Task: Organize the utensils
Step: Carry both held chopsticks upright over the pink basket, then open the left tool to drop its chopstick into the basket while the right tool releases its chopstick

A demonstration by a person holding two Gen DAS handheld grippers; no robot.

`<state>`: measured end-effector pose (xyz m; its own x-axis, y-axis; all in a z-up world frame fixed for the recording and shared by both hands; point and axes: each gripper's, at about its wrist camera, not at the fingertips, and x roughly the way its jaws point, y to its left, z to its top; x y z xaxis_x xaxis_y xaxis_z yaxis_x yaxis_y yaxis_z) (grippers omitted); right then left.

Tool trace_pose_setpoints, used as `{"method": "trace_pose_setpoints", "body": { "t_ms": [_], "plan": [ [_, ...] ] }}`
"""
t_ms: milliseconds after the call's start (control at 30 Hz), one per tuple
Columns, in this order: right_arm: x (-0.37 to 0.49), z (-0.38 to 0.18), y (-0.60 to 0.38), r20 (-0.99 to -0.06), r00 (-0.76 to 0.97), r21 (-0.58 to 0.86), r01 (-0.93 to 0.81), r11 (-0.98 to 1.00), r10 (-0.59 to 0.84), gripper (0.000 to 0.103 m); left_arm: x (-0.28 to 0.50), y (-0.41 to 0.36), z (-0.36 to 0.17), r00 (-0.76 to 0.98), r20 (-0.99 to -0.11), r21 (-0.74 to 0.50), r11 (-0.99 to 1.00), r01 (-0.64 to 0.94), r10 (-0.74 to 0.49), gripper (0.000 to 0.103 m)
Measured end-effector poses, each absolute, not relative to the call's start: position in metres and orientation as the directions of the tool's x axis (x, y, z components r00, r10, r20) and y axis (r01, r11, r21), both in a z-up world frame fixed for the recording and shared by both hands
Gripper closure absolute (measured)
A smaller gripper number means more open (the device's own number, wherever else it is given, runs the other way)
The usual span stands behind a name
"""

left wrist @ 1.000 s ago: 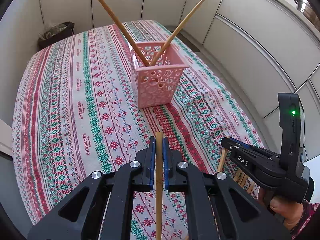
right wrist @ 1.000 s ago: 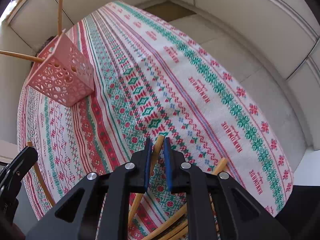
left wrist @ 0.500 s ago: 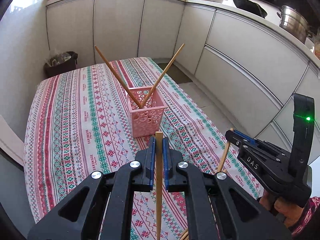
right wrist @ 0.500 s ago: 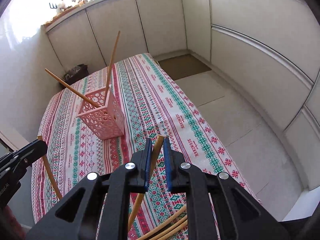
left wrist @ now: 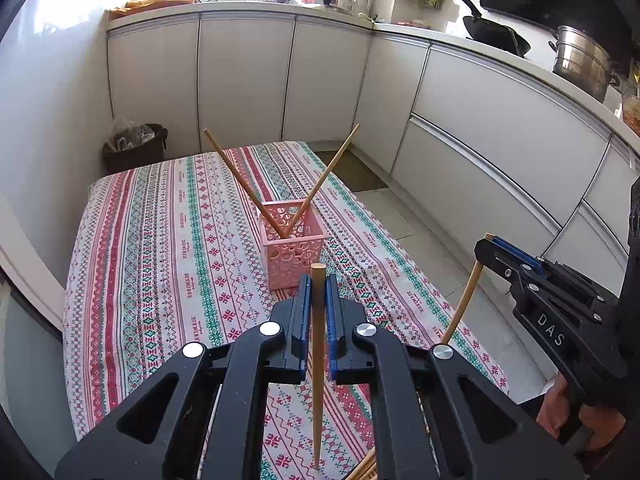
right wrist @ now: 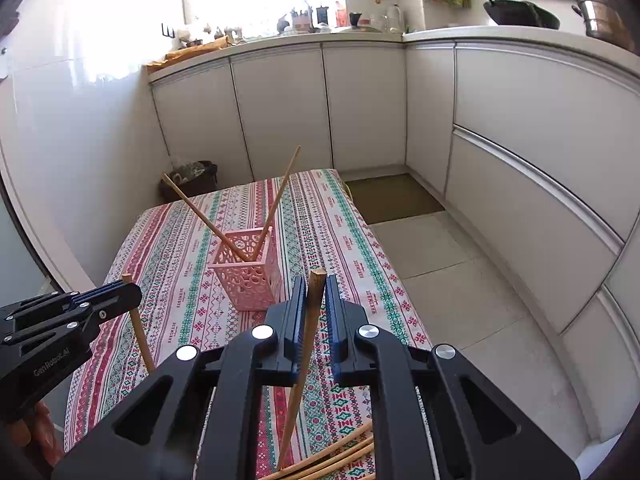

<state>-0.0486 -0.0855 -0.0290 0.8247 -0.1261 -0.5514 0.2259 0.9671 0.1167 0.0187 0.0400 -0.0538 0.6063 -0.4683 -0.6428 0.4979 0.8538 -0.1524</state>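
Note:
A pink perforated basket (left wrist: 292,256) (right wrist: 248,280) stands mid-table with two wooden chopsticks crossed inside it (left wrist: 240,184). My left gripper (left wrist: 318,284) is shut on a chopstick (left wrist: 318,360) held upright, its lower tip just above the cloth. It also shows at the left of the right wrist view as the left gripper (right wrist: 132,290). My right gripper (right wrist: 314,288) is shut on a slightly tilted chopstick (right wrist: 304,352); in the left wrist view the right gripper (left wrist: 486,240) hangs right of the basket. Both are nearer than the basket and above the table.
A striped embroidered tablecloth (left wrist: 160,260) covers the table. Several loose chopsticks (right wrist: 332,456) lie at its near edge. White cabinets ring the room, a dark bin (left wrist: 136,148) stands beyond the far left corner, and tiled floor (right wrist: 440,280) runs along the right.
Both grippers have risen with their chopsticks and tipped upward. The basket now sits lower and farther off, and the worktops have come into view. The right gripper's chopstick has lifted off the pile.

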Motion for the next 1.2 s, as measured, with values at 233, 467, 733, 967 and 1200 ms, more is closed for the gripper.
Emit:
{"method": "trace_pose_setpoints", "body": {
  "t_ms": [233,467,733,967,1200],
  "plan": [
    [-0.059,-0.003,-0.093,-0.515,0.852,0.1,0.165,0.981,-0.091,0.094,-0.001,0.038,-0.031,0.65,-0.588,-0.161,0.857,0.489,-0.481,0.097],
    [-0.058,0.023,-0.107,-0.477,0.876,0.111,0.144,0.983,-0.074,0.094,-0.01,0.024,0.001,0.68,-0.558,-0.114,0.855,0.505,-0.476,0.097],
    [-0.047,0.056,-0.118,-0.479,0.878,0.152,0.1,0.983,-0.015,0.094,-0.007,0.017,0.042,0.747,-0.494,-0.074,0.878,0.473,-0.444,0.097],
    [-0.035,0.096,-0.122,-0.457,0.889,0.189,0.055,0.981,0.038,0.094,0.005,0.016,0.084,0.813,-0.403,-0.067,0.899,0.432,-0.42,0.097],
    [-0.013,0.133,-0.111,-0.382,0.923,0.168,0.019,0.986,0.048,0.094,0.023,0.004,0.111,0.841,-0.344,-0.038,0.901,0.432,-0.418,0.097]
  ]
}}
